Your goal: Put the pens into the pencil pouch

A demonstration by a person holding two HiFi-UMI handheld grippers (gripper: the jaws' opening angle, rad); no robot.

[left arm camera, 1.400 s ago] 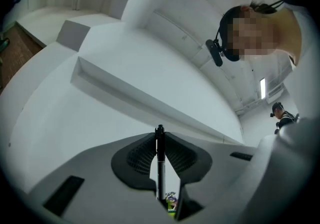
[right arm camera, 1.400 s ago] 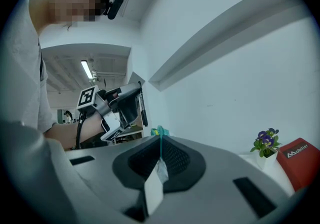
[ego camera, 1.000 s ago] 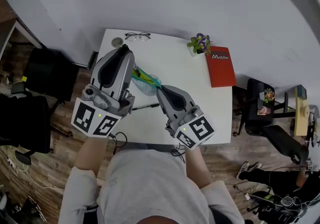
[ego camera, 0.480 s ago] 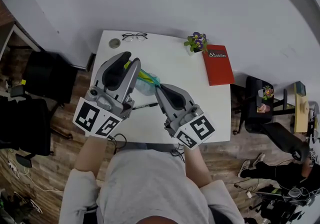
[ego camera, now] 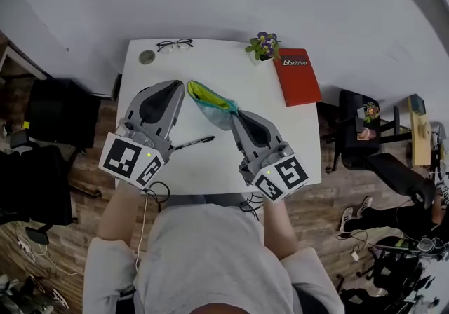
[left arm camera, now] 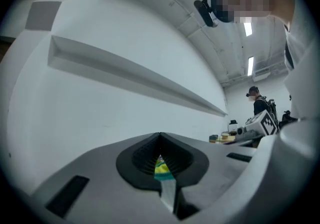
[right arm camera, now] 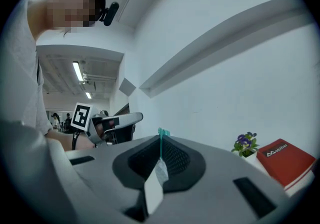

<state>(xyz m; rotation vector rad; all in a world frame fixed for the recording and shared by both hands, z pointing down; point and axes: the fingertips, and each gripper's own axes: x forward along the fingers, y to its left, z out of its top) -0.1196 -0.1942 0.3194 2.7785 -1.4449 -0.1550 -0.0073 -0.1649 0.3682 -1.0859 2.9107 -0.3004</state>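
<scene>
A translucent pencil pouch (ego camera: 212, 104) with a green and yellow edge hangs over the white table (ego camera: 280, 137), stretched between both grippers. My left gripper (ego camera: 182, 87) is shut on the pouch's far left end, whose green and teal fabric (left arm camera: 162, 167) shows pinched between the jaws. My right gripper (ego camera: 235, 115) is shut on the near right end, where a teal edge (right arm camera: 161, 133) and clear plastic stick out of the jaws. A black pen (ego camera: 193, 143) lies on the table below and between the grippers.
Glasses (ego camera: 174, 45) and a small round disc (ego camera: 146, 57) lie at the table's far left. A potted flower (ego camera: 262, 47) and a red book (ego camera: 297, 76) sit at the far right. Black chairs (ego camera: 59, 113) stand left of the table. A cable (ego camera: 158, 190) hangs off the near edge.
The two grippers have drawn apart, the left one swinging left, and the pouch is now spread between them. The pen below shows more fully.
</scene>
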